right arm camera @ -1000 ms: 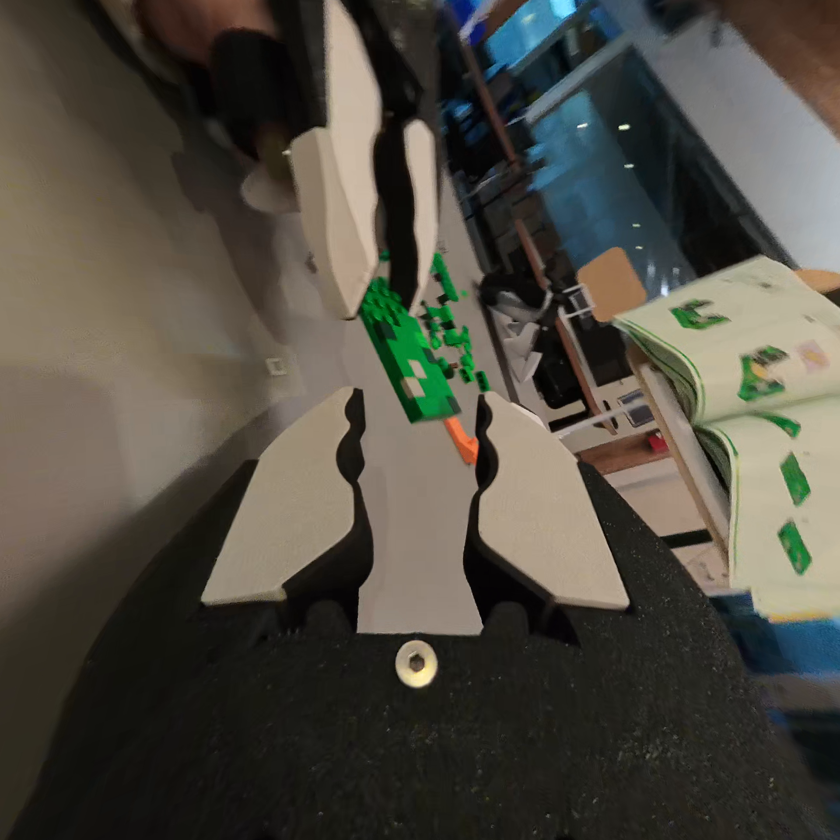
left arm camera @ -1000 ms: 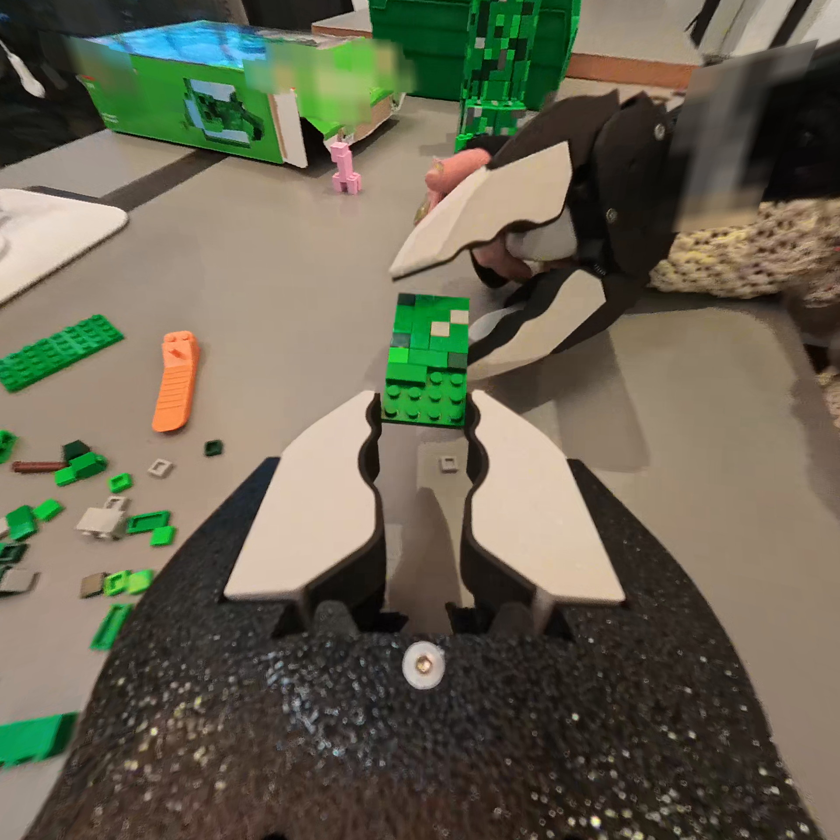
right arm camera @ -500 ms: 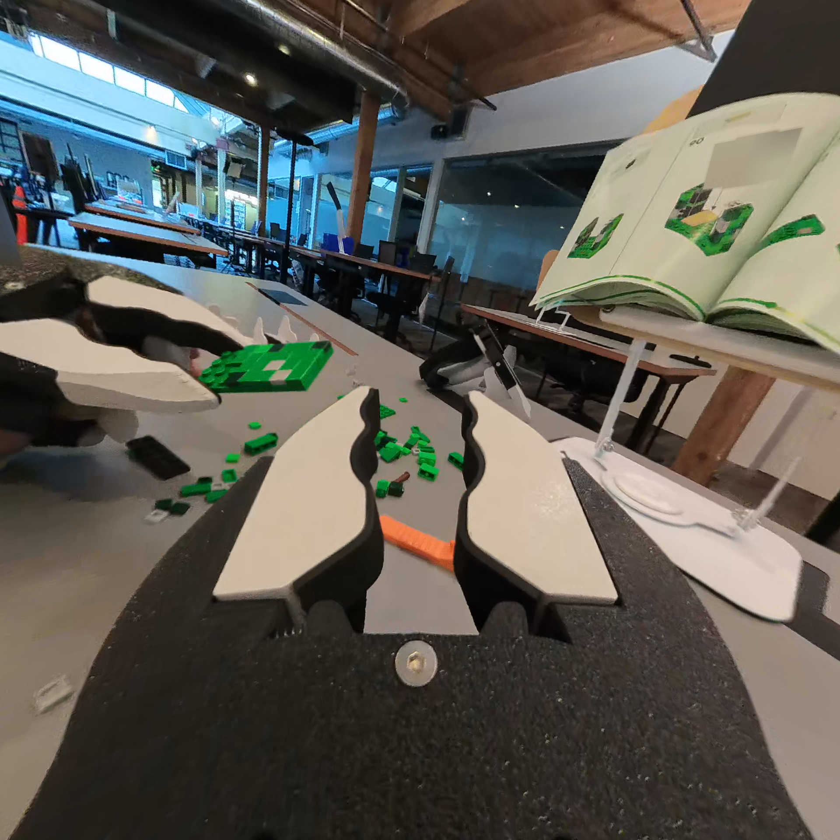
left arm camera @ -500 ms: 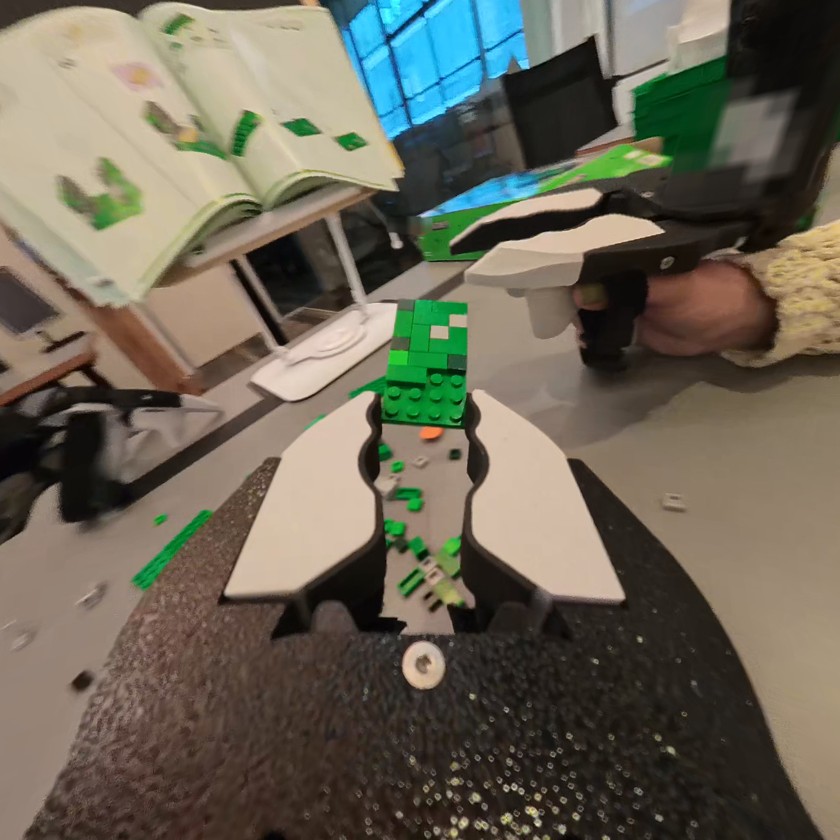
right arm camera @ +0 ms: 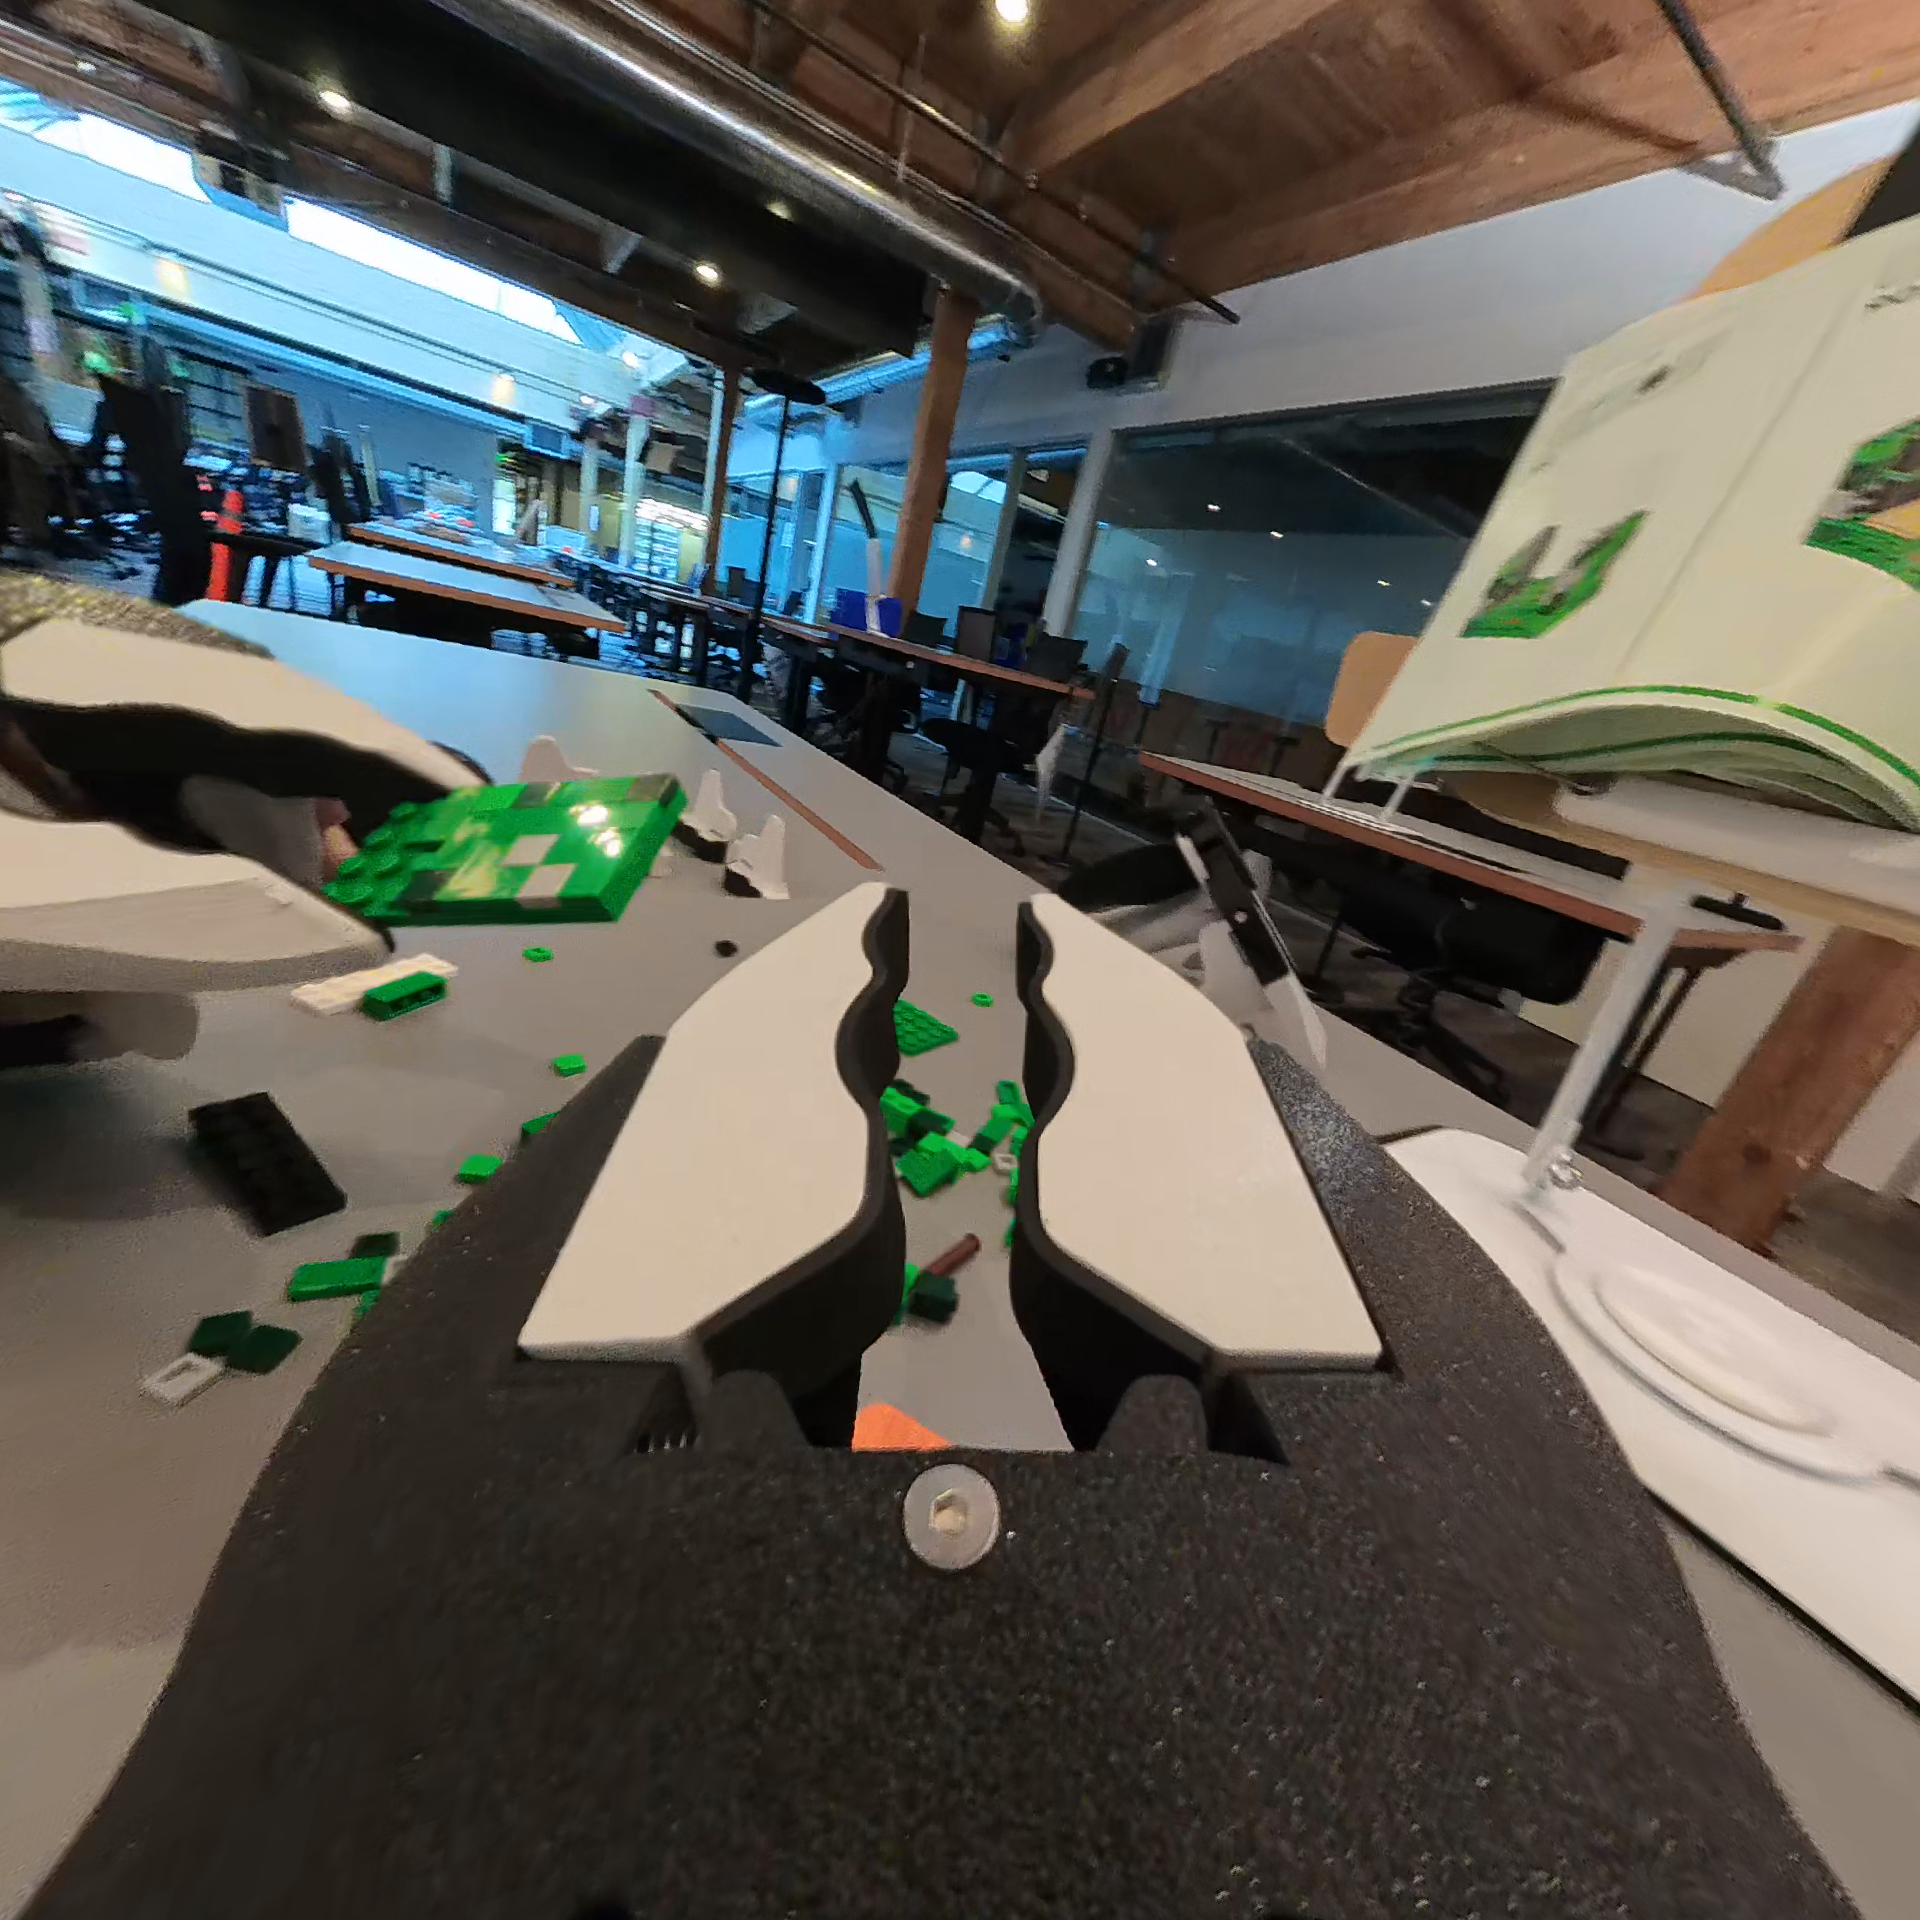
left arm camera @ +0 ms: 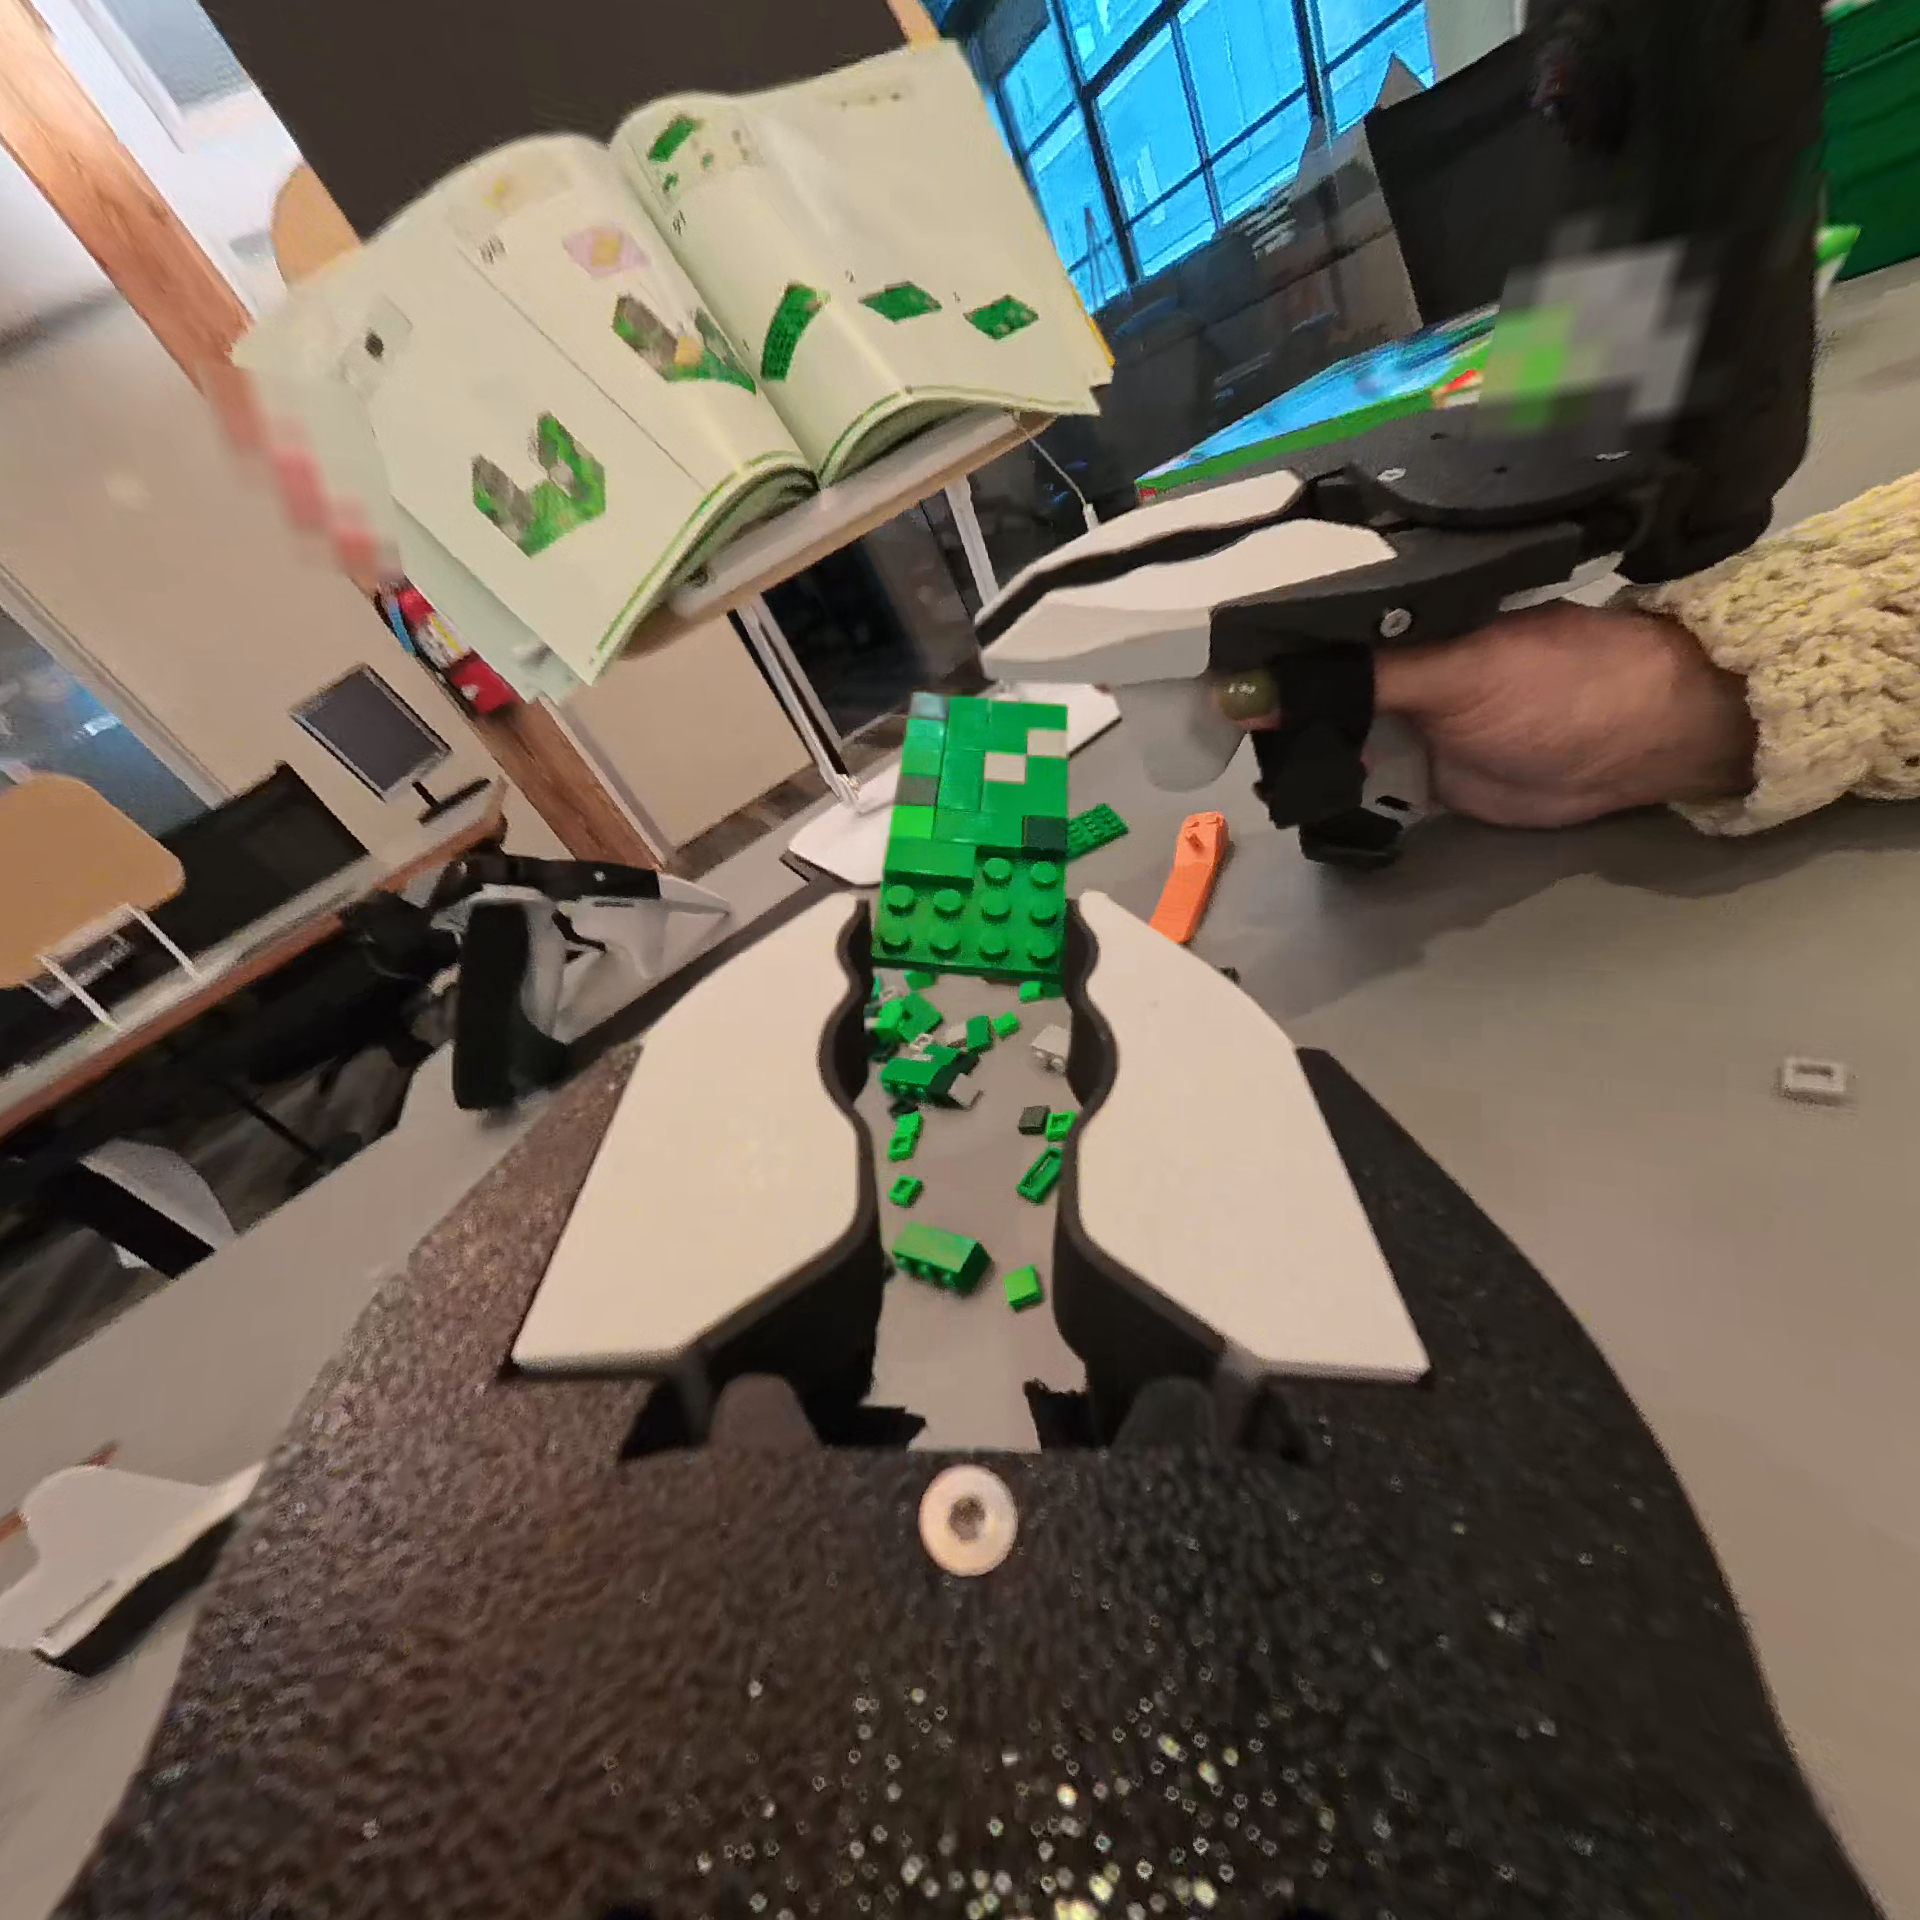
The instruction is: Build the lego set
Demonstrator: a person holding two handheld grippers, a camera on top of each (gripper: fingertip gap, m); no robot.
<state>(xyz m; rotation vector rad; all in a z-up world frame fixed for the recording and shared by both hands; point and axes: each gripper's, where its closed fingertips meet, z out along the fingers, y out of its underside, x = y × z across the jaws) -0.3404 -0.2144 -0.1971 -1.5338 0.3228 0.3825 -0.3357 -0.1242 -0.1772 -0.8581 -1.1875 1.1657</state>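
Handling assessment: green studded plastic brick panel (left arm camera: 975,831), a flat rectangular assembly of plates with smooth tiles in mixed greens, two pale squares and a dark one over most of its face. It is held clear of the grey counter (left arm camera: 1558,1091), its studded end clamped between the tips of the left gripper (left arm camera: 968,940); the rest projects forward beyond the fingers (left arm camera: 727,1122). In the right wrist view the same panel (right arm camera: 509,852) shows edge-on and roughly level, well to the left of the right gripper (right arm camera: 961,935).

Judged properties — light, stiff and hard, with glossy faces that look slippery. It is a press-fit stack, so tiles or layers could pop off under bending or a twist. Best hold appears to be across the two long edges at the bare studded end, as now; pinching the tiled face risks slip.

Right gripper: fingers nearly together with a narrow gap, nothing between them. It hovers above loose pieces on the counter.

Count:
- Assembled panels: one.
- Grippers: two.
- Orange plastic brick separator (left arm camera: 1190,878): one, just right of the left fingertips.
- Open pale-green instruction booklet (left arm camera: 707,343) on a stand: one, beyond the left fingers.
- Black studded plate (right arm camera: 265,1158): one, left of the right fingers.
- Small loose green, grey and white pieces (left arm camera: 935,1081) — more than a dozen between and below the fingers; exact total cannot be told.
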